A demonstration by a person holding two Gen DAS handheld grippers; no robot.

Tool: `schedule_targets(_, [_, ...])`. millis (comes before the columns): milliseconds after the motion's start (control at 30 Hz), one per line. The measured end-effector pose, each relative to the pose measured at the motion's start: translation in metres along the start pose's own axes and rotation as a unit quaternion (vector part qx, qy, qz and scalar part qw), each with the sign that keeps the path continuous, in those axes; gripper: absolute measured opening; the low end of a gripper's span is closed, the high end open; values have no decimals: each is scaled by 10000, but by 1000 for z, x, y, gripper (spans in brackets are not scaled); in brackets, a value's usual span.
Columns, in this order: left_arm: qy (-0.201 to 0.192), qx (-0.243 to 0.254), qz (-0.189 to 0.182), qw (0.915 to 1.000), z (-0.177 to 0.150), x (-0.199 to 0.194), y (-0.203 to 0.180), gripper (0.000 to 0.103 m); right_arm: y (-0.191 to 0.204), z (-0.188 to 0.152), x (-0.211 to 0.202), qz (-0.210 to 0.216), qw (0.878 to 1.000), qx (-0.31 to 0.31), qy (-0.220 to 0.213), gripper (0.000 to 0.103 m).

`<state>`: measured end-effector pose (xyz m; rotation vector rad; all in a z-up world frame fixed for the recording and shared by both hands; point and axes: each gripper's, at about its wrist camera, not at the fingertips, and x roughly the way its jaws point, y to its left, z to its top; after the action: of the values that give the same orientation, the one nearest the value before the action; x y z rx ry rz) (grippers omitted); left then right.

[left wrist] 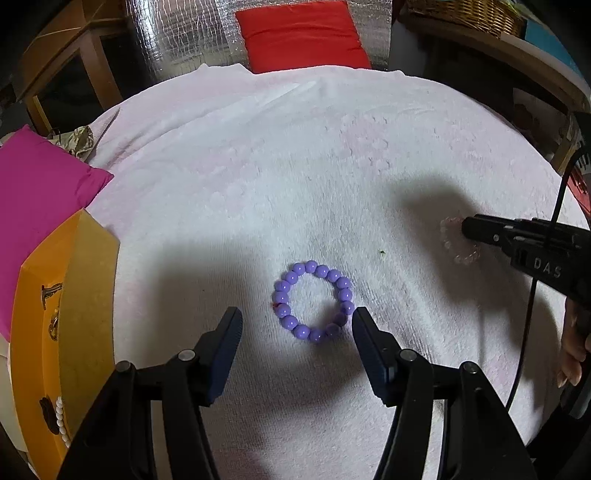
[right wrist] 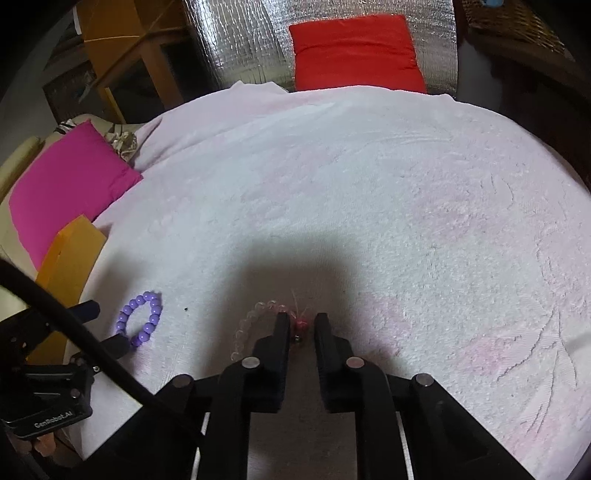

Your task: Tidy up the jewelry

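Observation:
A purple bead bracelet (left wrist: 313, 301) lies flat on the white towel (left wrist: 295, 166), just ahead of my open left gripper (left wrist: 297, 319), whose fingers stand either side of it. It also shows in the right wrist view (right wrist: 141, 319). A clear bead bracelet (right wrist: 255, 321) with a pink charm lies under my right gripper (right wrist: 302, 318). The jaws are nearly closed around the charm with a narrow gap; contact is unclear. In the left wrist view the right gripper (left wrist: 466, 229) covers part of the clear bracelet (left wrist: 452, 240).
An orange jewelry box (left wrist: 48, 332) with pearls and other pieces stands at the left edge, also in the right wrist view (right wrist: 70, 251). A magenta cushion (left wrist: 40, 192) lies behind it and a red cushion (left wrist: 303, 35) at the back. A cable (left wrist: 532, 295) hangs at the right.

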<state>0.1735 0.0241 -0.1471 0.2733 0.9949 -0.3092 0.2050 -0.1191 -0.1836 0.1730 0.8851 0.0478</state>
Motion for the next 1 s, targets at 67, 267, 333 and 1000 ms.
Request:
schedule_targets(67, [17, 15, 6, 10000, 0, 1, 0, 63, -3, 0, -1, 25, 10000, 41, 41, 15])
schedule_targets(267, [51, 53, 20, 10000, 0, 3, -2, 63, -12, 2, -1, 225, 9990, 265, 265, 17])
schedule_targets(333, [68, 58, 21, 10000, 0, 4, -3, 63, -14, 1, -2, 262, 9989, 276, 291, 18])
schedule_targets(1000, [207, -264, -689, 9971, 3, 18, 6, 65, -28, 6, -7, 622, 9957, 586, 366, 25])
